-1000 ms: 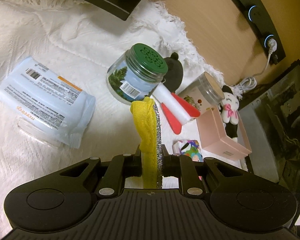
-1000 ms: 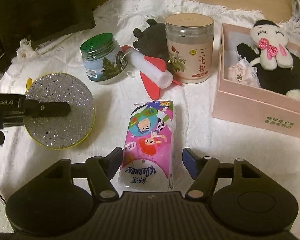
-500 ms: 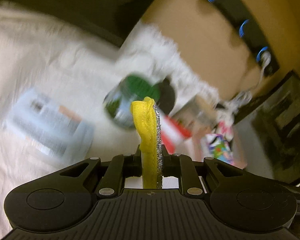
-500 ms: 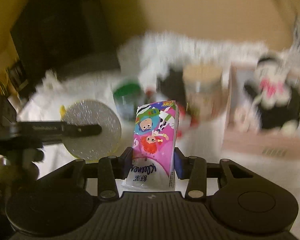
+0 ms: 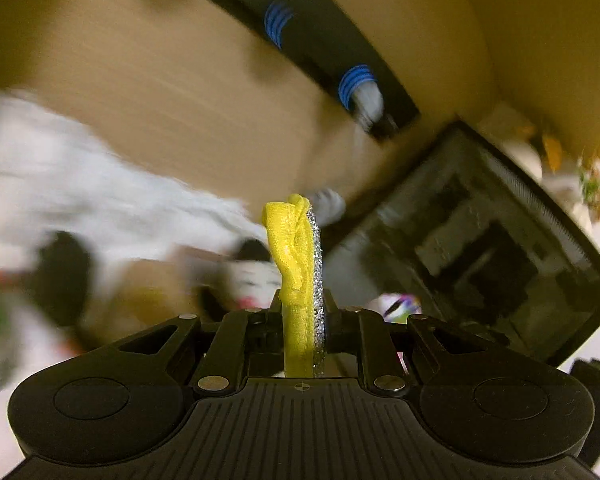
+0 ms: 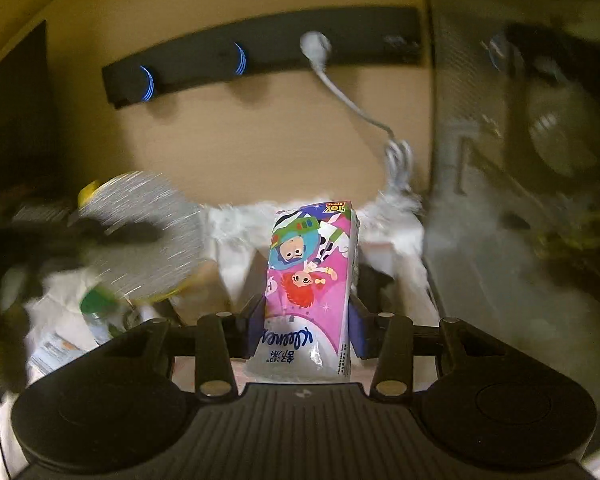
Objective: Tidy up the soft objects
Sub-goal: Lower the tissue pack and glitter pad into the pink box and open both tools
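- Since a second ago both grippers have risen off the white cloth; the tissue pack, then lying flat, is now lifted.
- The right gripper has its jaws clamped on the tissue pack, held upright.
- The left gripper has its jaws clamped on the yellow sponge, seen edge-on.
- Only the right view shows the sponge's glittery round face; only the left shows the blurred plush toy.

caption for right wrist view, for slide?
Right tool shut on tissue pack, raised toward the wall power strip.
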Demonstrator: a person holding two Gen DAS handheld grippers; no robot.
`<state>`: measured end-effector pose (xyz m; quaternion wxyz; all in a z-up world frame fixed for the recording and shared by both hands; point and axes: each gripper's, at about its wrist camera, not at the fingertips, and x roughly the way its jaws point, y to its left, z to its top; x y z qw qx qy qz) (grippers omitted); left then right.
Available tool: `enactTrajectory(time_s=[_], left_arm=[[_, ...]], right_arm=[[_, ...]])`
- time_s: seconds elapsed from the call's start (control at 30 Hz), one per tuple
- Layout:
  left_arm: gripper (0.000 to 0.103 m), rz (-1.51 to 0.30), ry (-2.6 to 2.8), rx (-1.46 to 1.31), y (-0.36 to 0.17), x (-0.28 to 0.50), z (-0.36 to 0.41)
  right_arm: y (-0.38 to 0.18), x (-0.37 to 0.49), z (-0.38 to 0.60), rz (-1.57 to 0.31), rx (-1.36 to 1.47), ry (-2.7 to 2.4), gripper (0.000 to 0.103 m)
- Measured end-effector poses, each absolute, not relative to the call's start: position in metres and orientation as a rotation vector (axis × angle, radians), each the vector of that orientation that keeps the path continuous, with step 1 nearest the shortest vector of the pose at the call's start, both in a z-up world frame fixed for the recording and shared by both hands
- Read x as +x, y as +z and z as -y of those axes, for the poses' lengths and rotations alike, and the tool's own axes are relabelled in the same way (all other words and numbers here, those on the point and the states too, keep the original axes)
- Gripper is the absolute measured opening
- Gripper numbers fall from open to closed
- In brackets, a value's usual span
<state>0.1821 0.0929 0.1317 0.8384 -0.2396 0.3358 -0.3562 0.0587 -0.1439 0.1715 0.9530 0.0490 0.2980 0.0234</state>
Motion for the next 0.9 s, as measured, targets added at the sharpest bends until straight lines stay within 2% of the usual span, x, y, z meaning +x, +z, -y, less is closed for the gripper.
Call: enactTrajectory(time_s=[0.13,0.23,0.47,0.7,0.9], left_arm=[[0.019,-0.833,-0.684,-0.326,0.102,0.223,-0.025],[0.019,-0.829,-0.592,-0.212,0.090,0.231,-0.009],[0.020,-0.712,-0.498,-0.393,0.104,0.193,-0.066],[0.020,-0.796,-0.312,-0.499,0.073,0.111,-0.132],[0.019,-0.884,-0.005,-0.615,0.032,0.041,-0.214]], right_arm=[[0.153,0.057,0.158,-0.637,0.084,0.041,0.042],[0.144,0.068,0.172,-0.657,0.108,0.049,0.042],[0.124,0.135,0.164,-0.676,0.183,0.146,0.042],[0.057,0.219,0.104,-0.782,0.049,0.220,0.042],[0.046,0.210,0.091,-0.741,-0.069,0.231,0.043]])
